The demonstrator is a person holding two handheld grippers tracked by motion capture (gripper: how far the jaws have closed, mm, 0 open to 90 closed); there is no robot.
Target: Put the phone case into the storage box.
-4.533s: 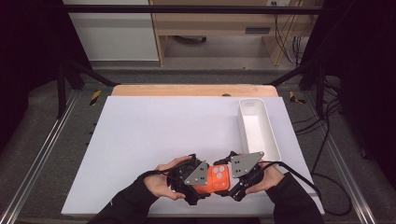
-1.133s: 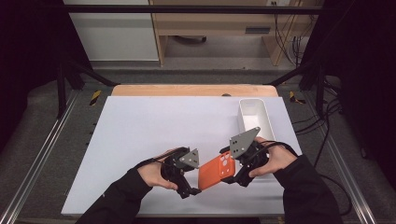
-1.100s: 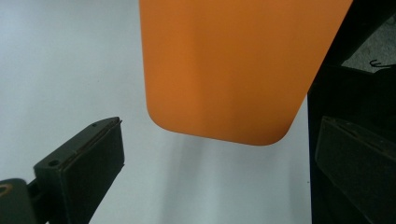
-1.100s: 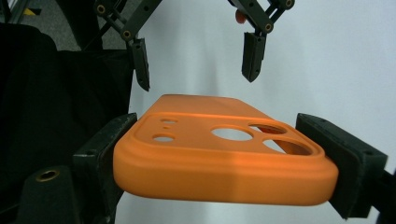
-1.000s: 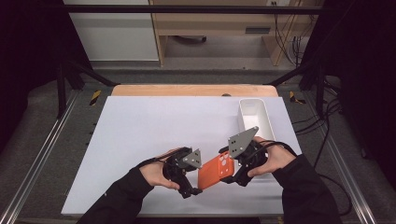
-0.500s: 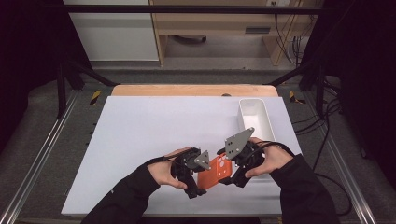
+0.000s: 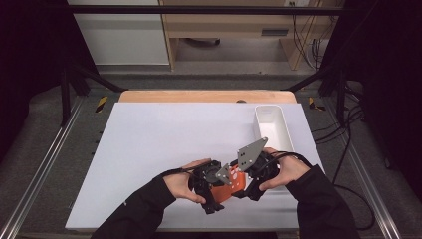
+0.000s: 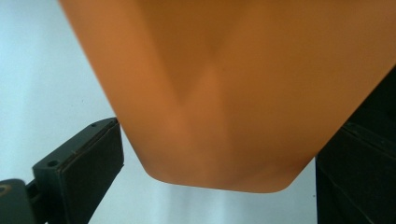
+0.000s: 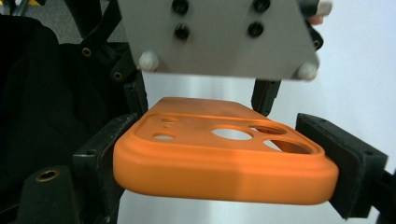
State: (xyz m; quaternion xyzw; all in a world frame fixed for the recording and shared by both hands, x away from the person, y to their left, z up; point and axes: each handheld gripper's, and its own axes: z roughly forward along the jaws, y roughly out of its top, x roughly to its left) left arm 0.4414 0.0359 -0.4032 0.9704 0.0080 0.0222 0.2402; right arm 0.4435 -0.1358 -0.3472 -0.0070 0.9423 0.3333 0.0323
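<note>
Gripping the orange phone case (image 9: 224, 158) by its long sides, the right gripper (image 7: 249, 186) has its two black jaws clamped flat against the case's edges. That hold keeps the case level and clear of the white table (image 7: 164, 144), its camera cut-outs facing up, so the other tool can get at the free end. In the right gripper view the left gripper (image 9: 219, 35), with its grey plate, sits just beyond the case's far end, its jaws reaching to either side of that end.

From the left gripper view the case's smooth back (image 8: 224, 88) fills the space between the jaws; one pad (image 8: 88, 158) stands off to the side with pale table showing in the gap, so these jaws look apart — around the case but not pressing it, by my reading.

From above, both forearms come in low at the near edge, hands (image 7: 183, 180) close together, the two grippers meeting nose to nose over the case. It looks like a handover, or a two-handed flex of the case.

Farther back, well apart from the hands, a white tray (image 7: 271, 124) waits at the table's right side.
</note>
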